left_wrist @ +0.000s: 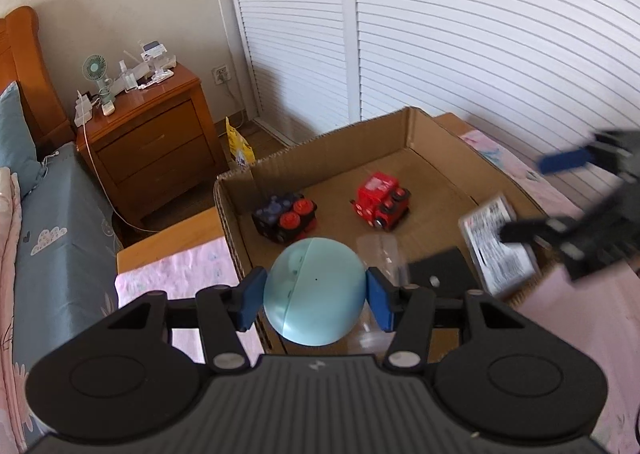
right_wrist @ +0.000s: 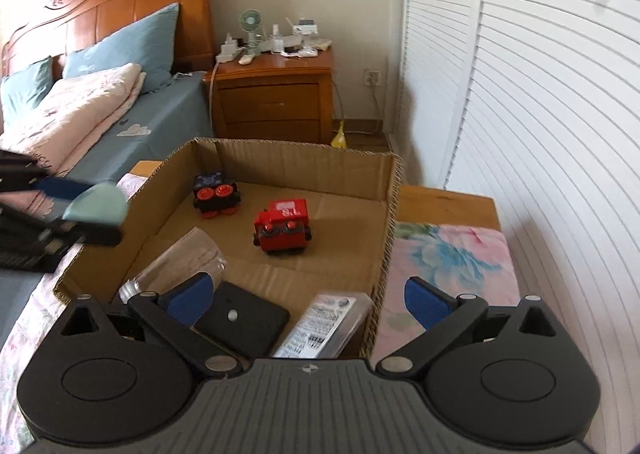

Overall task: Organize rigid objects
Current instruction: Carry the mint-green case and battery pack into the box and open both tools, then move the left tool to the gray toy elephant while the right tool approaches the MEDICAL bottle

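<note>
Wooden table (right_wrist: pixel 444 199) under a pink floral cloth (right_wrist: pixel 452 254), bearing an open cardboard box (right_wrist: pixel 390 213) set directly on the cloth.

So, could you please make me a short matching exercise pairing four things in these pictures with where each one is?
Things:
1. pale blue ball
2. red toy truck
3. black toy truck
4. right gripper

Places or states:
A. open, holding nothing
B. far corner of the cardboard box
C. between the left gripper fingers
D. middle of the box floor

Pairs: 1-C, 2-D, 3-B, 4-A
</note>
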A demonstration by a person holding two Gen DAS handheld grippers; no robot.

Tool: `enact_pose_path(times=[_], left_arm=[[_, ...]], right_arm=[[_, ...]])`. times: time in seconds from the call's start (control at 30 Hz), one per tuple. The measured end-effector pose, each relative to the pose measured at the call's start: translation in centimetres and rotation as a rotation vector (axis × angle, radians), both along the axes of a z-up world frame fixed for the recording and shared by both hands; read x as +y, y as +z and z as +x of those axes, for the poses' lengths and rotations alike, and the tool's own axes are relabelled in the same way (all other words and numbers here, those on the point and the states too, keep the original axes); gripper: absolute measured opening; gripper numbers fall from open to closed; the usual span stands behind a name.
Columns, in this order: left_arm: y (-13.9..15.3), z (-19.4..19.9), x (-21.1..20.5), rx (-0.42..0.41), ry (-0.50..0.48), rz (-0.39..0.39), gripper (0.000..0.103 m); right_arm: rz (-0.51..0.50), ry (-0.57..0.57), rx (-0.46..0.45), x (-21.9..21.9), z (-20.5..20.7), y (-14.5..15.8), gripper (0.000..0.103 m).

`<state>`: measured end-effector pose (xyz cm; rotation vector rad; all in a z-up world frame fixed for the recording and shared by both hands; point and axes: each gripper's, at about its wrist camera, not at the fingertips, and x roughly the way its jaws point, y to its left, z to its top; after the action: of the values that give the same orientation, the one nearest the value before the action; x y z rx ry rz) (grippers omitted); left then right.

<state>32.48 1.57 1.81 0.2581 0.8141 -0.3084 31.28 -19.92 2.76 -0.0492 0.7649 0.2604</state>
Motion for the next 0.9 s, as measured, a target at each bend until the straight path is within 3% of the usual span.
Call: enact_pose_path(times=[0.3,0.33,0.37,0.43,0.53,0.77,0.9], left_arm=[[-0.9,4.3,-0.4,0.028,0.061,0.008,0.054],[-1.0,4.5,-0.4,0.023,0.072,0.008,0.062],[-1.0,4.6,-0.3,0.028,0.083,0.005,0.080],[-0.9,4.4,-0.1,0.026,0.111,-0.018,0.096],[-0.4,3.0,0.2,0.025,0.101,-0.053,0.096],[0.9,-1.7,0.0,-0.034,0.095,-0.001,0.097],[1.8,-4.9,0.4,-0.061,0.080,-0.026,0.101]], right_arm=[[-0.030,-0.010,-0.042,-0.4,-4.6,1.6,0.103],[-0.041,-0.017,-0.046,-0.3,-5.0,1.7,0.103],[-0.054,-0.025,-0.049,-0.3,-5.4,1.7,0.103],[-0.074,-0.027,-0.049,0.0,-6.1,1.6,0.103],[-0.097,-0.026,-0.055,0.4,-7.1,1.5,0.103],[-0.050,-0.066,-0.044,0.7,-9.3,1.5,0.103],[-0.038,-0.106,-0.028,0.9,-10.8,0.7,0.103]])
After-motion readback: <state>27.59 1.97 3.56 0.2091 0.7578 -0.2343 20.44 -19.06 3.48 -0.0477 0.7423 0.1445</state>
